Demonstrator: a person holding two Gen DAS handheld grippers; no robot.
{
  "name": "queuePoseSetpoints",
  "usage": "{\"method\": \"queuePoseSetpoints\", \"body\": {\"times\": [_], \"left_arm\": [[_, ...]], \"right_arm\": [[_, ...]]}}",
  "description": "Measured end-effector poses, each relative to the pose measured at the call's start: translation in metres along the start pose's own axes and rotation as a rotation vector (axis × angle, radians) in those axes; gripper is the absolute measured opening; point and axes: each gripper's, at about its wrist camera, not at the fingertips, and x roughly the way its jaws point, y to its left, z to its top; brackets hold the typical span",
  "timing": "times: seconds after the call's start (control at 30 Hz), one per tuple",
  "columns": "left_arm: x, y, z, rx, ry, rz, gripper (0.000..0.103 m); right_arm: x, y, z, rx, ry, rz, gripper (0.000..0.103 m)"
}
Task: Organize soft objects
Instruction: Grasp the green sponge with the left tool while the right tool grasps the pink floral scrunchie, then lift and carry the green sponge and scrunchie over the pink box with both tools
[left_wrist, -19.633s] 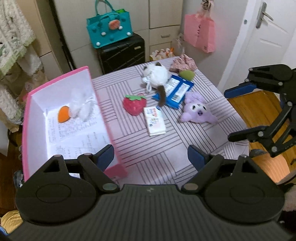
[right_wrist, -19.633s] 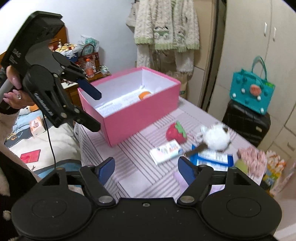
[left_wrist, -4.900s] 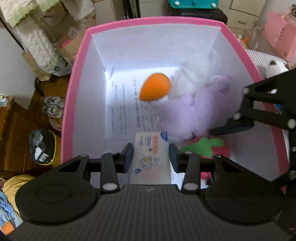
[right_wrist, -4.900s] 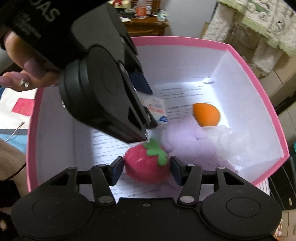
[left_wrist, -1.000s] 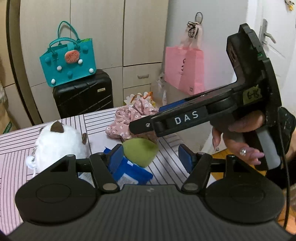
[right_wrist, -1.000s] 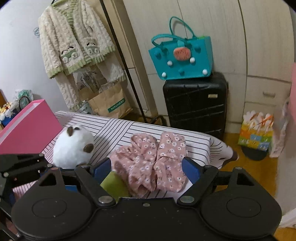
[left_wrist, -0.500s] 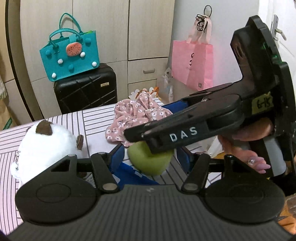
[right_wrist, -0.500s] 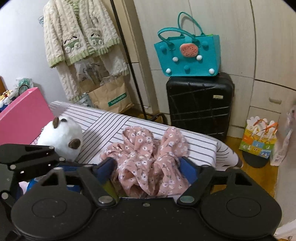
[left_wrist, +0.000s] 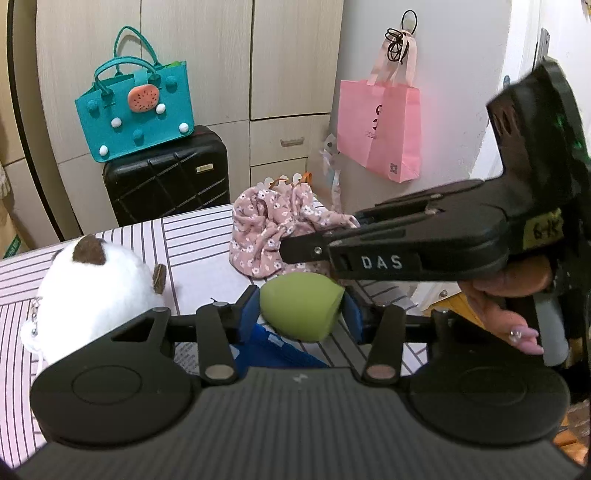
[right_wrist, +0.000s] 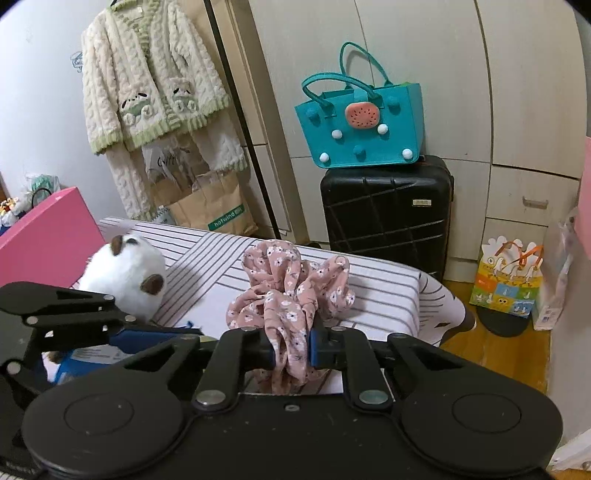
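The striped tabletop (right_wrist: 376, 291) carries one pink box (right_wrist: 48, 236) at its left edge. One white plush (left_wrist: 92, 280), round and furry, sits just beside the box. One blue packet (left_wrist: 273, 350) lies flat under the left gripper (left_wrist: 301, 312), whose jaws clamp one smooth green egg-shaped sponge (left_wrist: 301, 310). The right gripper (right_wrist: 291, 349), held level, reaches in from the right edge; its jaws pinch one crumpled pink floral scrunchie (right_wrist: 291, 291) near the far edge.
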Motion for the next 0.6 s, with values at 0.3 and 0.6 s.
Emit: {"method": "queuePoseSetpoints", "body": {"times": [0.3,0.6], "left_arm": [[-0.029,0.002,-0.005,-0.019,0.004,-0.059,0.047],[-0.068,0.006,-0.018,-0.059,0.014,-0.122,0.047]], "right_arm": [[-0.033,0.022,-0.006,-0.017,-0.021,-0.022,0.018],[-0.067,0.053,-0.011,-0.045,-0.029,-0.061,0.019]]}}
